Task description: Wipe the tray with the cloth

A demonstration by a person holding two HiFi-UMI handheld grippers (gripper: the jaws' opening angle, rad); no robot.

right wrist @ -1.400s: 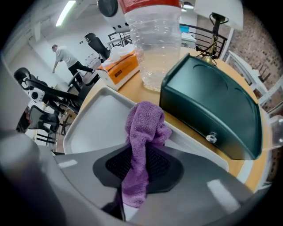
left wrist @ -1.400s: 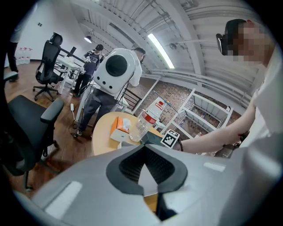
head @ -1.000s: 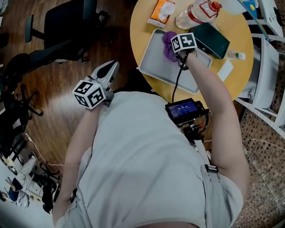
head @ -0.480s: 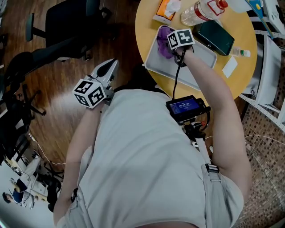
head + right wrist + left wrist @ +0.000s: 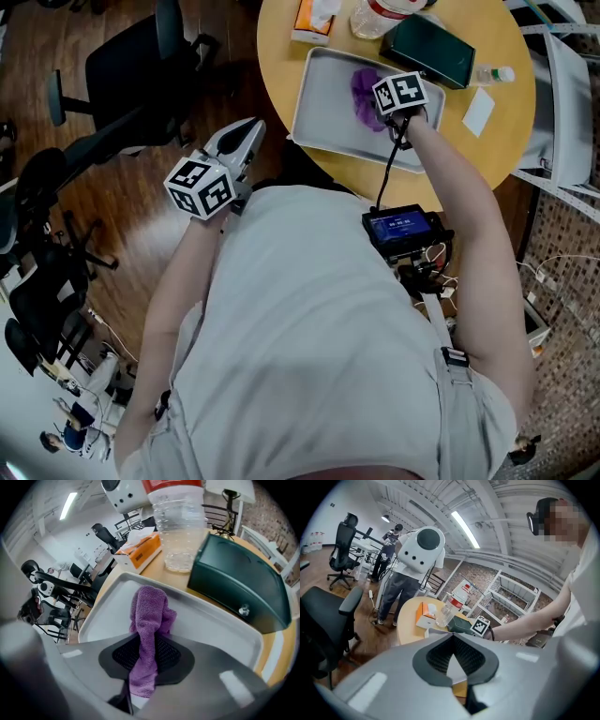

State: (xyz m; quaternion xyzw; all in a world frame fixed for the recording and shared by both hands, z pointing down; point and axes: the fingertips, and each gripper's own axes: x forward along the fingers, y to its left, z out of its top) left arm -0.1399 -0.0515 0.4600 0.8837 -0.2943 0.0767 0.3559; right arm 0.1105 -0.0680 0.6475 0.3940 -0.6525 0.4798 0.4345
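— Where's the cloth [image 5: 150, 616]?
— Middle of the tray [image 5: 108, 616], pinched in the right gripper [image 5: 143, 667] (jaws clamped on its purple folds).
— The left gripper [image 5: 452, 660]?
— Closed, empty, at the tray's nine o'clock, off the counter [image 5: 511, 47].

A shallow grey rectangular tray [image 5: 323, 103] lies flat on the round yellow table [image 5: 281, 61]. A bunched purple terry cloth [image 5: 364, 91] seemingly rests on its floor, one end pinched in the right gripper [image 5: 145, 665].

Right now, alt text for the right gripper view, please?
The right gripper pinches a purple cloth that drapes onto a grey tray on a table. Behind the tray stand a dark green box, a clear plastic bottle and an orange tissue box.
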